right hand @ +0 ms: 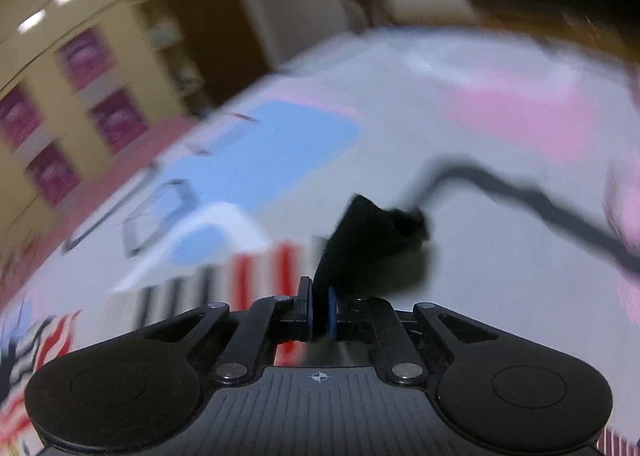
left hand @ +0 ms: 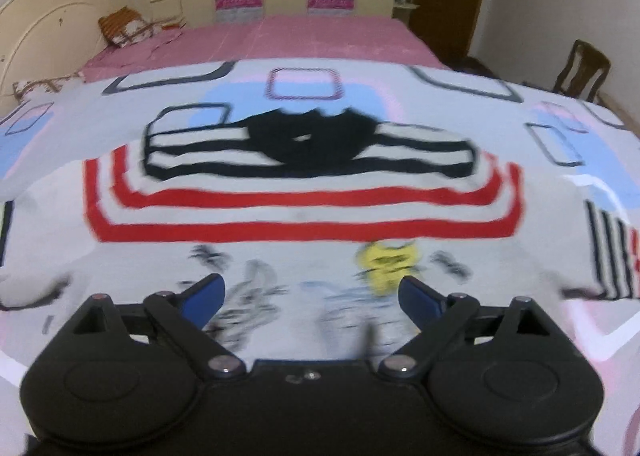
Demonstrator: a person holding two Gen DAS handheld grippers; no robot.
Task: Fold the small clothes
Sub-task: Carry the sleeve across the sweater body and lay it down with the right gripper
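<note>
Left wrist view: the small white shirt with red and black stripes point(left hand: 304, 192) lies flat at frame centre on the white patterned bedsheet point(left hand: 400, 96); the left gripper point(left hand: 312, 298) hovers above its lower edge, blue-padded fingers point(left hand: 204, 296) spread and empty. Right wrist view: the right gripper point(right hand: 319, 310) is clenched on the shirt's black cuff point(right hand: 368, 240), centre frame.
</note>
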